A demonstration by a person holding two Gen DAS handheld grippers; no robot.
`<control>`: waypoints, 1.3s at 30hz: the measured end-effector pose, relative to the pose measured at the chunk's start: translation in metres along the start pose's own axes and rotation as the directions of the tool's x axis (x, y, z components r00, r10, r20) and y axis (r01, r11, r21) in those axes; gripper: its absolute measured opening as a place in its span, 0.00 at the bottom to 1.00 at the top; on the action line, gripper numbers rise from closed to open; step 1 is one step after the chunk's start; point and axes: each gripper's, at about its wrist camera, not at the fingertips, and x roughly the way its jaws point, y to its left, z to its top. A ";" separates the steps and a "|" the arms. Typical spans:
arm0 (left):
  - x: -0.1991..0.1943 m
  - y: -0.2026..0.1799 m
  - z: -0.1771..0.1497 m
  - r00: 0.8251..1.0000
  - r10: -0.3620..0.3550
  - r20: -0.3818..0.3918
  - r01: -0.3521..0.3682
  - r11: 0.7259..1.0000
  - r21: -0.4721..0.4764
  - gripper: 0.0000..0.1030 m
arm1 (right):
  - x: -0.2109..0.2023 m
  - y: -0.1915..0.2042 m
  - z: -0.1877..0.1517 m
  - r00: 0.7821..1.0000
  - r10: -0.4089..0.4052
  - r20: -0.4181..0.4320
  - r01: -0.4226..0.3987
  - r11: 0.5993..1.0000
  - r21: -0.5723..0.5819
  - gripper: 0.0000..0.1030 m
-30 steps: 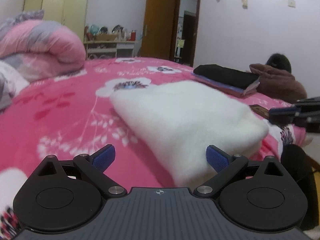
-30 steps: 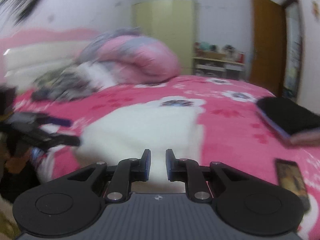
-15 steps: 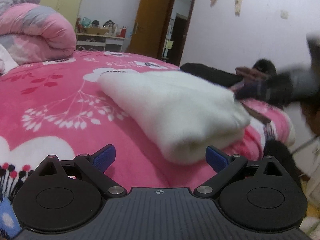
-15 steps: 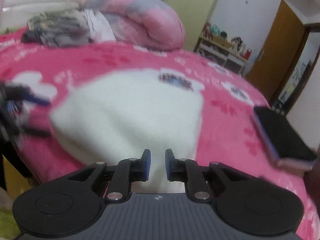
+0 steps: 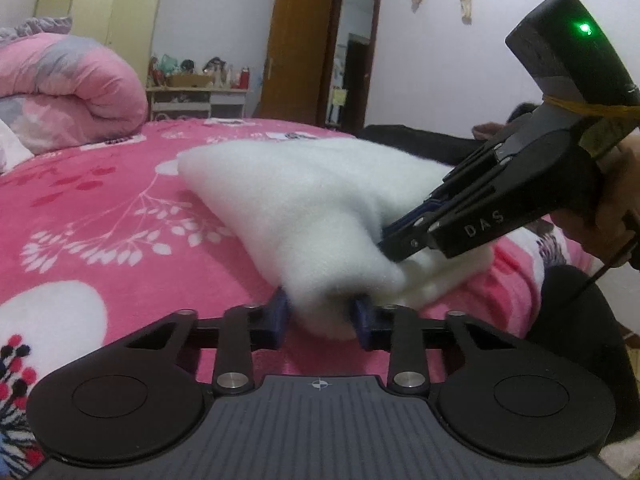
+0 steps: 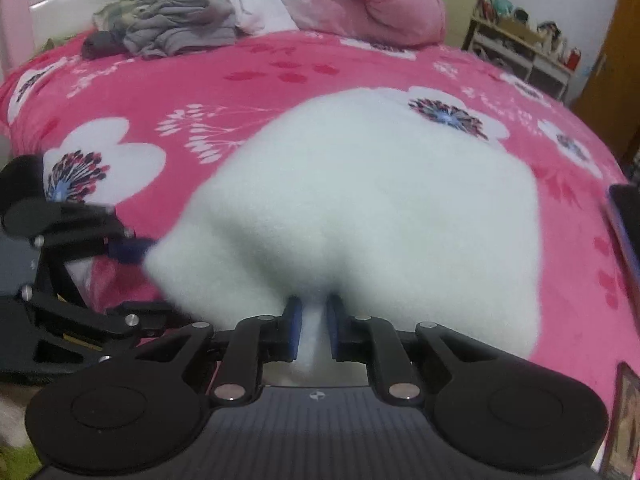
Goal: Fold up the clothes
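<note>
A folded white fleece garment [image 5: 304, 208] lies on the pink floral bedspread [image 5: 100, 208]; it fills the right wrist view [image 6: 372, 208]. My left gripper [image 5: 320, 316] is shut on its near corner, the fabric bunched between the blue pads. My right gripper [image 6: 313, 330] is shut on the garment's near edge; it also shows in the left wrist view [image 5: 390, 248], biting the fabric from the right. My left gripper shows at the left of the right wrist view [image 6: 132, 250].
A rolled pink duvet [image 5: 68, 92] lies at the bed's head, with a heap of grey clothes [image 6: 168, 24] beside it. Dark folded clothes [image 5: 412, 140] sit at the far right. A phone [image 6: 626, 416] lies near the bed's edge. Wardrobe, shelf and door stand behind.
Both grippers moved in to the white garment. The left gripper went from wide open to shut on the corner. The right gripper came down and now pinches the near edge.
</note>
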 end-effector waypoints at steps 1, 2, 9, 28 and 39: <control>-0.001 0.000 -0.001 1.000 0.004 0.007 -0.004 1.000 0.006 0.26 | -0.001 0.002 0.001 1.000 -0.008 -0.009 0.008 1.000 -0.014 0.13; -0.002 -0.001 -0.002 1.000 0.007 0.015 -0.007 1.000 0.017 0.25 | -0.003 0.004 0.003 1.000 -0.016 -0.019 0.015 1.000 -0.026 0.13; -0.005 0.001 -0.005 0.999 -0.004 0.047 0.003 0.999 0.032 0.24 | -0.057 0.011 0.060 0.997 0.006 0.080 -0.003 0.999 -0.038 0.16; -0.008 0.059 0.026 0.989 -0.118 0.089 0.138 0.956 -0.260 0.41 | 0.016 -0.028 0.037 0.983 0.177 0.043 -0.182 0.962 0.203 0.15; 0.005 0.044 0.020 0.997 -0.068 -0.029 0.062 0.980 -0.190 0.46 | 0.000 -0.008 0.013 0.995 0.003 0.099 -0.009 0.998 0.067 0.17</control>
